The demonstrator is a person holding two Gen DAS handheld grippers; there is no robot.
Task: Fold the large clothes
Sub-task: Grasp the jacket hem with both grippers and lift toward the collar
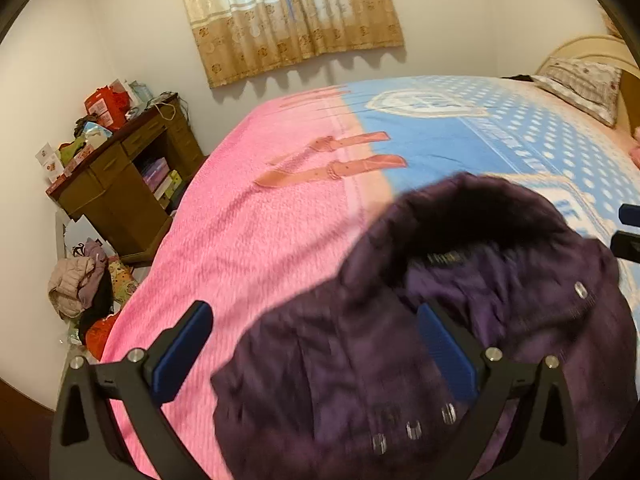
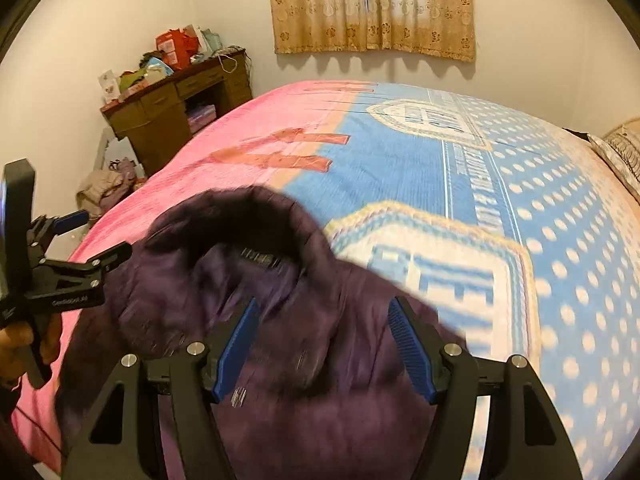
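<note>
Two grippers hang over one dark purple jacket point(image 1: 440, 340), which lies bunched on the bedspread point(image 1: 248, 240) and fills the lower right of the left wrist view and the lower centre of the right wrist view. Its collar point(image 2: 248, 216) stands up in a curled ridge toward the middle of the frame, with a label just below it and metal snaps point(image 1: 414, 430) along the lower edge.

The left gripper point(image 1: 316, 344) has its blue pads spread wide; the right-hand pad overlaps the fabric, the other is over bare pink cover, and nothing is pinched between them. The right gripper point(image 2: 322, 344) is likewise wide open above the cloth just below the collar, holding nothing.

Judging by the puffy folds and dull sheen, the jacket is probably padded: soft, limp, bulky, fairly light, perhaps a little slick. A shallow pinch would likely slide off, so the seamed shoulder edges beside the collar, or the snap placket, look the firmest places to take hold.
</note>
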